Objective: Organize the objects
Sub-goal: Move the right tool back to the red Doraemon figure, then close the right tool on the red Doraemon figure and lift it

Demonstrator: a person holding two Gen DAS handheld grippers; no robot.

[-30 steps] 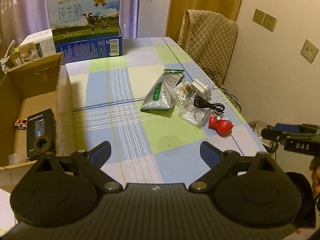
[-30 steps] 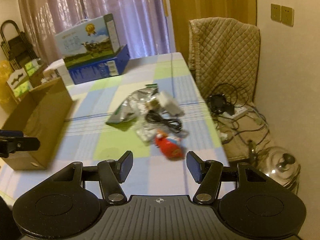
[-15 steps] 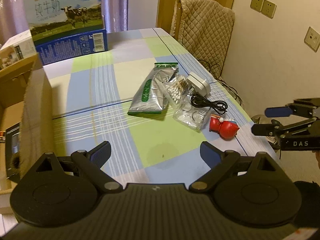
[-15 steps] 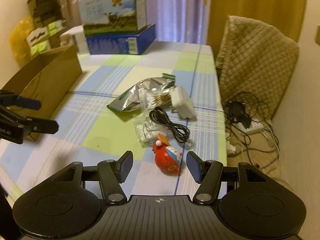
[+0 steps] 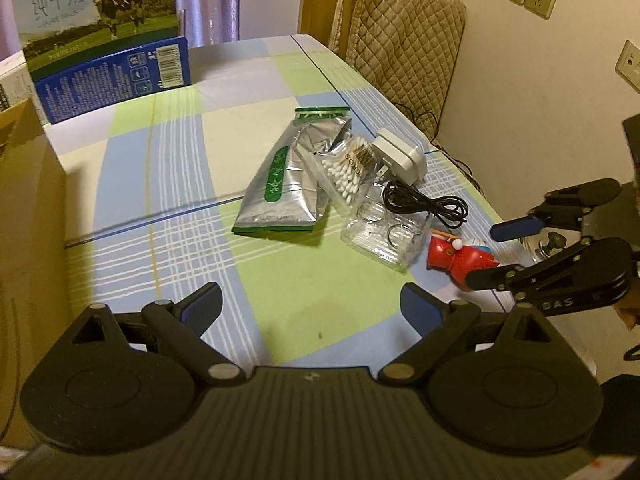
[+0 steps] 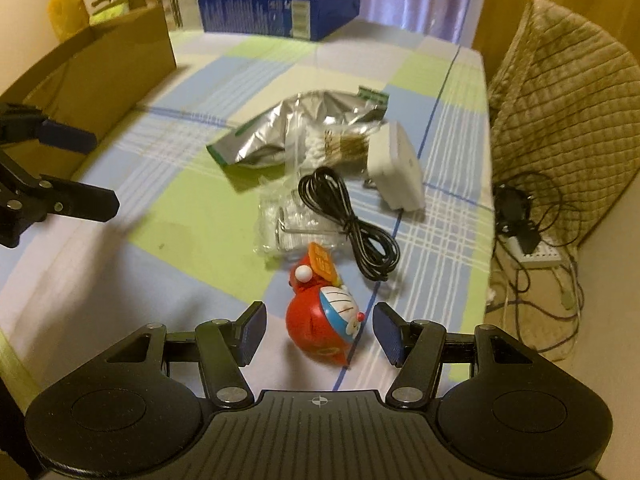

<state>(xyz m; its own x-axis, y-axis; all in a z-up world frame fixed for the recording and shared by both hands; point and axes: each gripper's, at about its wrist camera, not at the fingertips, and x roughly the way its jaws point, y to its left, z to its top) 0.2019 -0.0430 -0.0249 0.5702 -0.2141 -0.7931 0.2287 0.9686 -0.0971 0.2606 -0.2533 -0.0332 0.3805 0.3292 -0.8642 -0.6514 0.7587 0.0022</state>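
Observation:
A red and blue cat figure (image 6: 322, 320) lies on its side on the checked tablecloth (image 6: 200, 196), between the spread fingers of my right gripper (image 6: 319, 334), which is open and not touching it. In the left wrist view the same figure (image 5: 460, 258) sits at the right, with the right gripper (image 5: 492, 254) reaching around it. Behind it lie a clear plastic bag (image 6: 280, 220), a black cable (image 6: 348, 216), a white charger (image 6: 396, 170), cotton swabs (image 5: 348, 168) and a silver pouch (image 5: 288, 180). My left gripper (image 5: 310, 304) hangs open over bare cloth.
A cardboard box (image 6: 96, 76) stands along the table's left side. A milk carton on a blue box (image 5: 104, 44) is at the far end. A quilted chair cover (image 6: 560, 100) and floor cables (image 6: 528, 220) lie beyond the table's right edge.
My right gripper has moved forward and down until the cat figure lies between its fingers. The left gripper has swung right, away from the cardboard box.

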